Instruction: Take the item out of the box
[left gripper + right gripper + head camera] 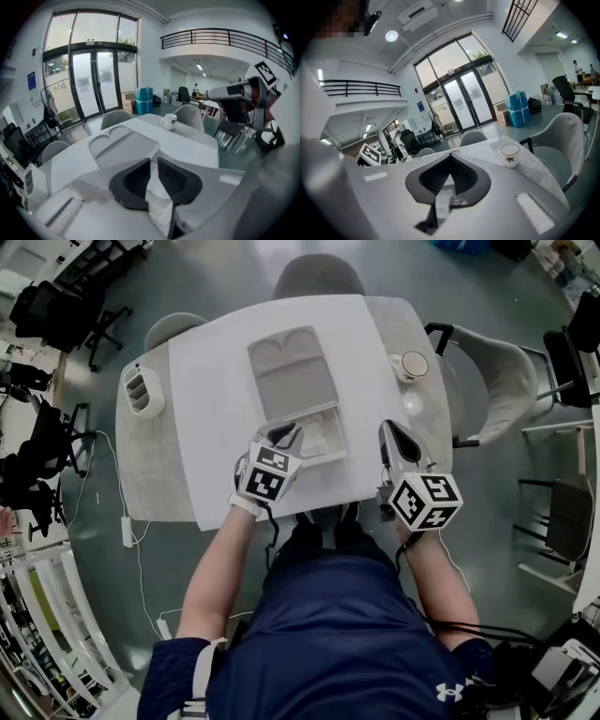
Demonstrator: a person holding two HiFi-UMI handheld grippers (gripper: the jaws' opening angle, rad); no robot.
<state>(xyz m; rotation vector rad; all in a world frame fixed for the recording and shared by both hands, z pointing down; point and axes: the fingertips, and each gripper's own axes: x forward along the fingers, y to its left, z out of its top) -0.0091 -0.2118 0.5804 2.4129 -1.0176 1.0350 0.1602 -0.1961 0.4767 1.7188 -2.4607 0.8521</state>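
A grey box lies open on the white sheet, its lid (289, 371) folded flat away from me and its tray (338, 430) nearer. Inside the tray rests a crumpled white item (317, 437). My left gripper (286, 435) dips into the tray's near-left corner. In the left gripper view the gripper (154, 164) has its jaws a little apart, with the white item (157, 197) showing in the gap and not visibly pressed; the lid (122, 143) lies beyond. My right gripper (390, 428) hovers right of the box with nothing in it, and in its own view the gripper (450, 157) has its tips together.
A white mug (410, 365) with a red leaf mark stands at the table's right rear, also in the right gripper view (510, 154). A white device (142, 390) sits at the left edge. Grey chairs (319, 276) ring the table.
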